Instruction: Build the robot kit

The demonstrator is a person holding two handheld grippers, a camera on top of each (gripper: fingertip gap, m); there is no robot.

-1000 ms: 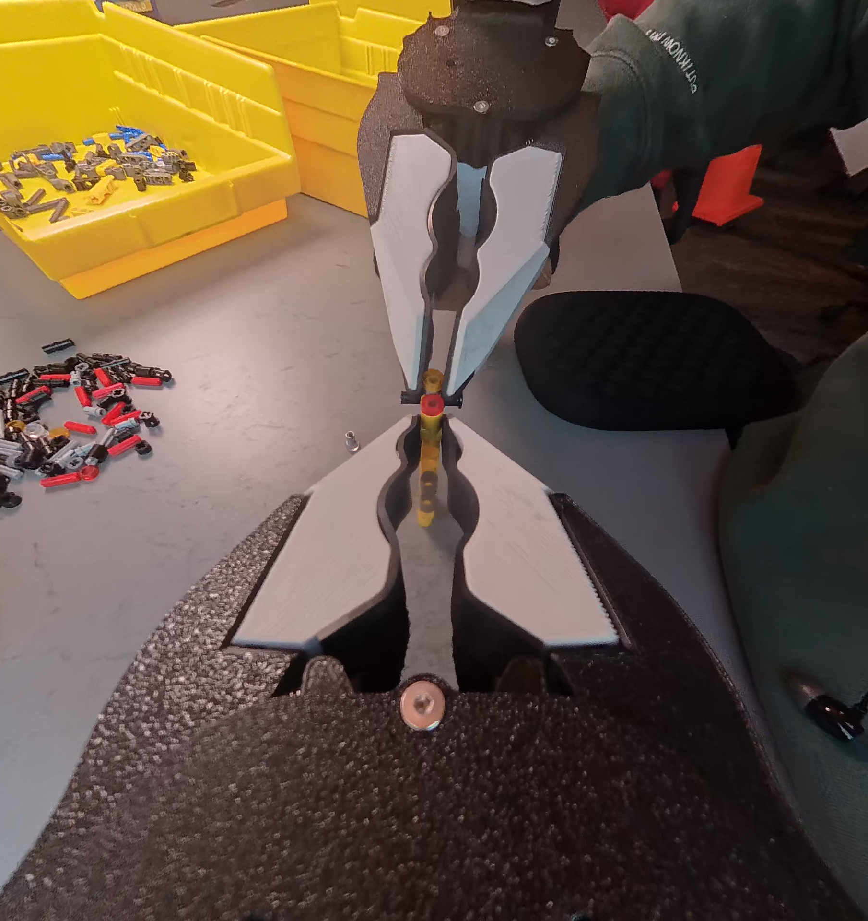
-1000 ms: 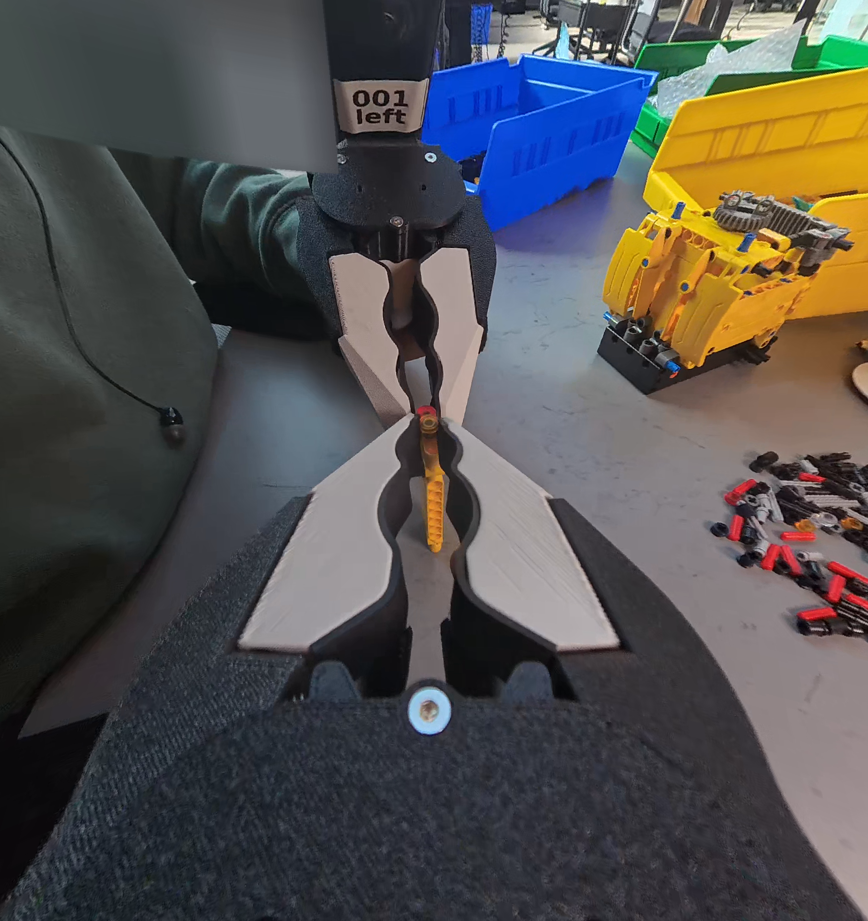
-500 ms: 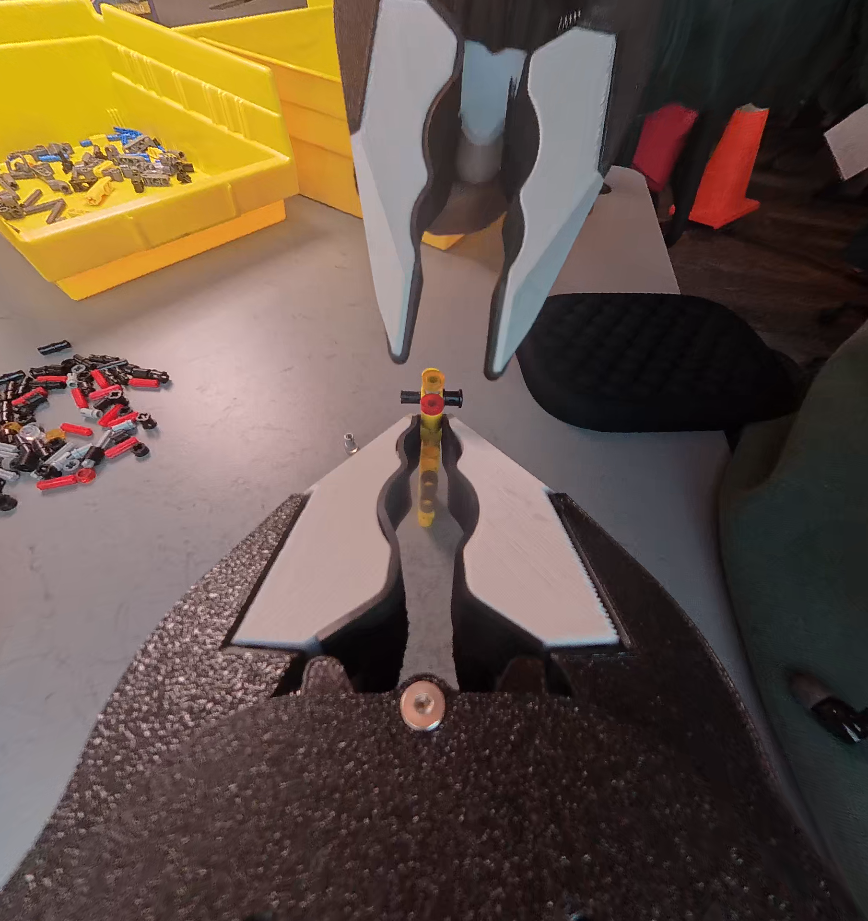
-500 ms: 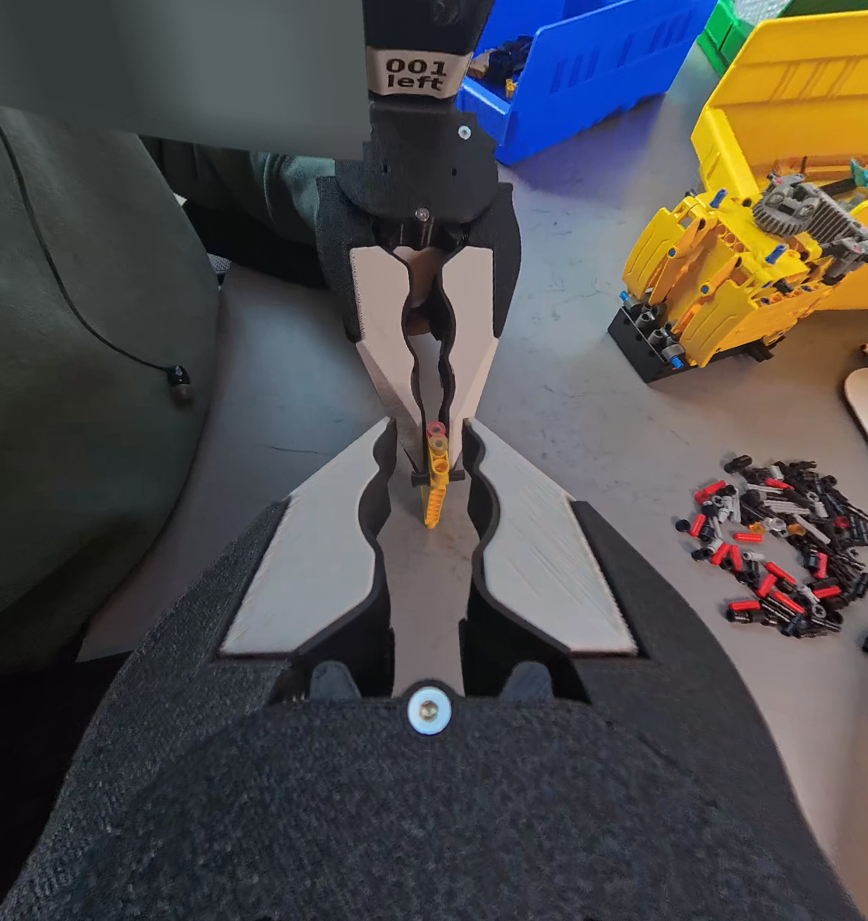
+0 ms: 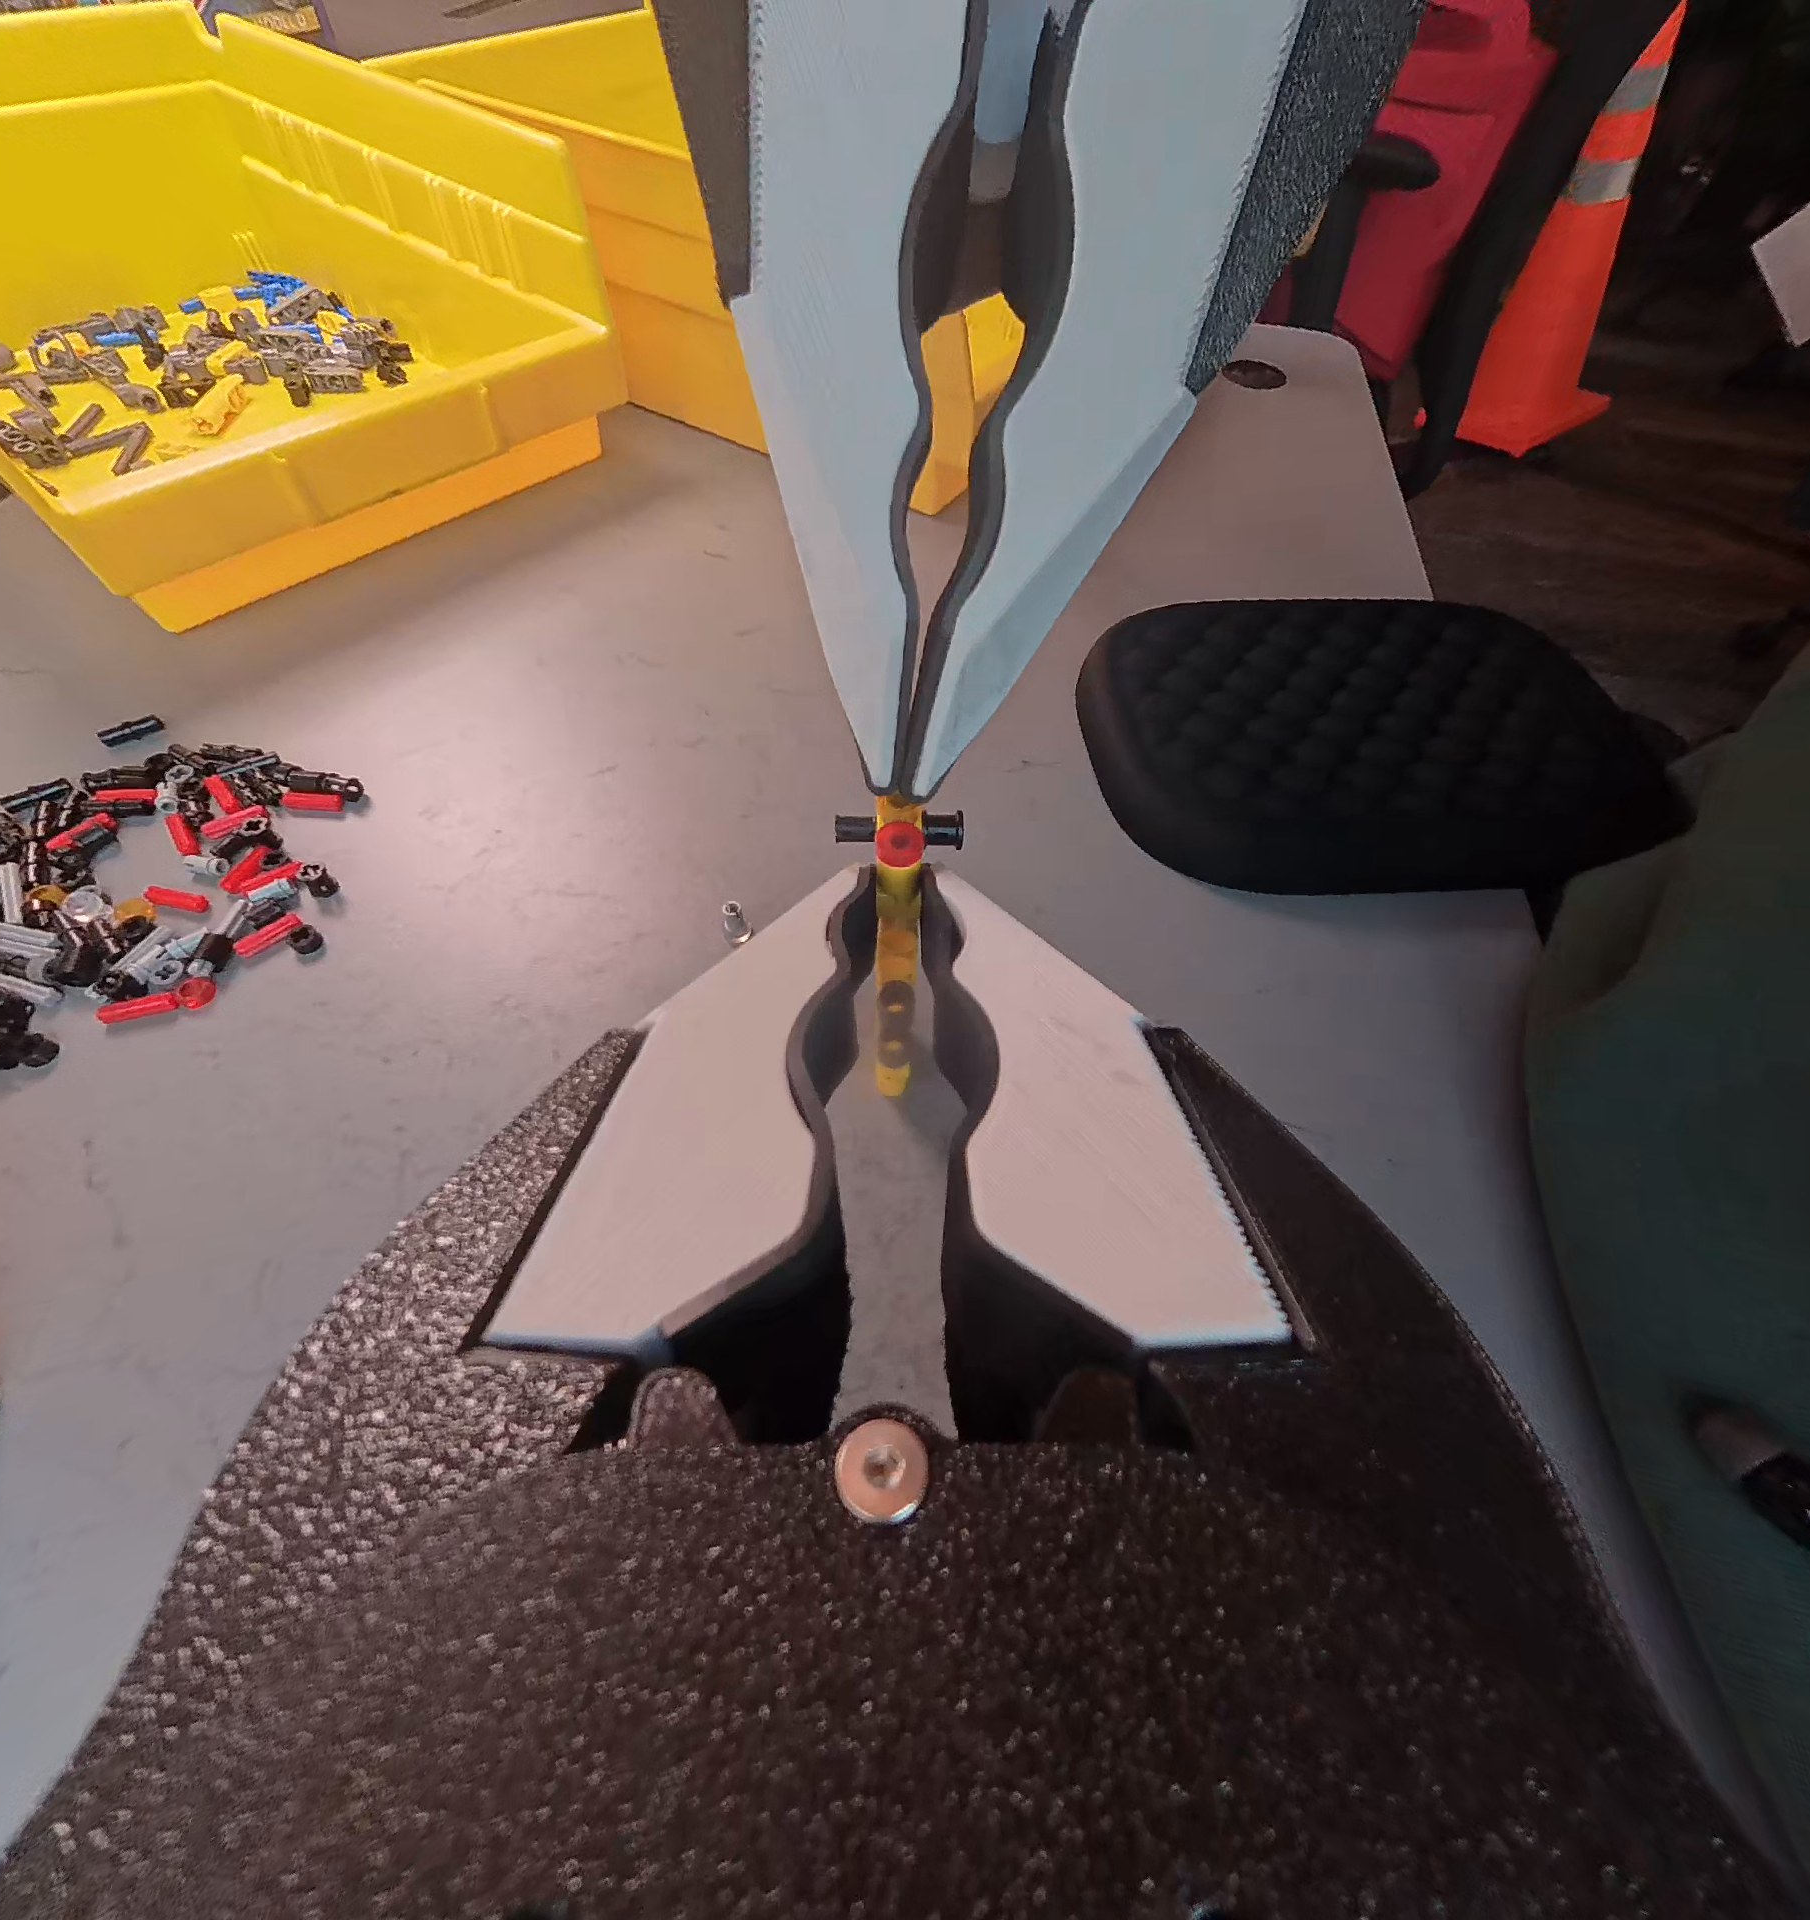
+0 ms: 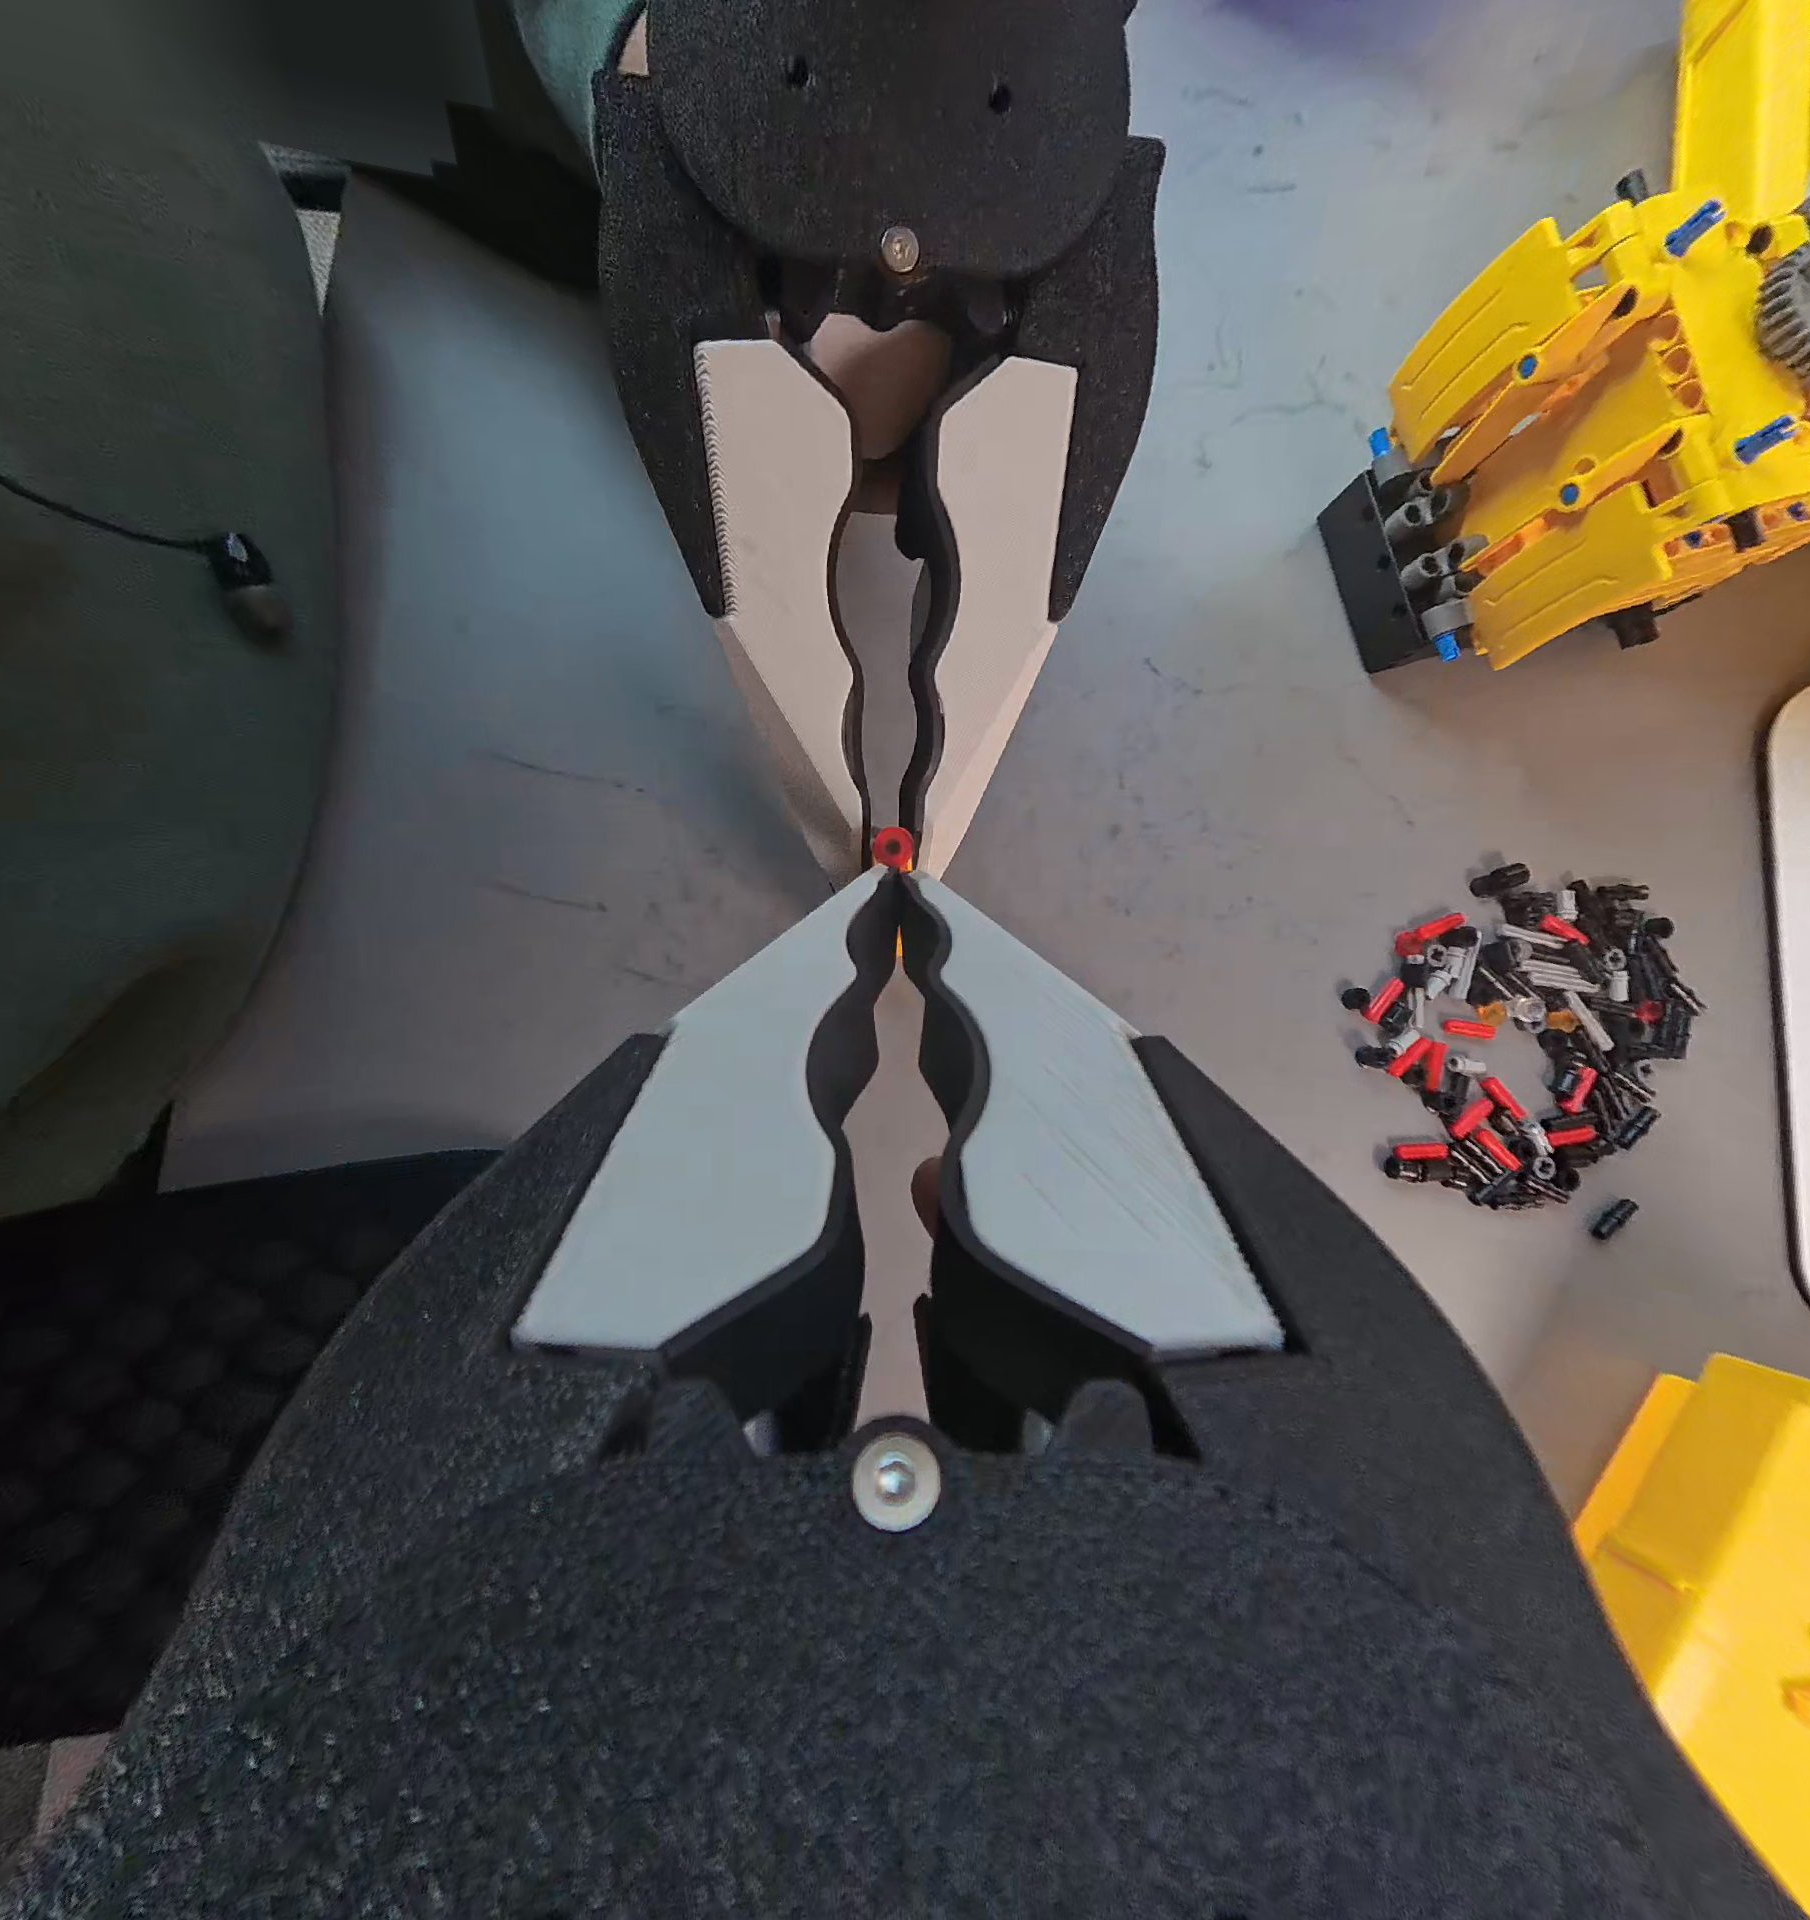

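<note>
Grey table (image 5: 568, 665) | L claw (image 5: 896, 883) grips yellow beam (image 5: 893, 997) w/ red pin (image 5: 896, 844)

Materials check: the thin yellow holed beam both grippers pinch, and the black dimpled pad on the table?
Thin yellow holed beam: looks like glossy moulded plastic, with its evenly spaced round holes. Black dimpled pad: probably matte rubber or foam, with its regular bumps and no shine. Left gripper and right gripper are both shut on the beam.

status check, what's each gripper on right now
Left gripper shut on yellow beam. Right gripper shut on the beam's far end, above the red pin. Loose pile of parts off to the side.
</note>
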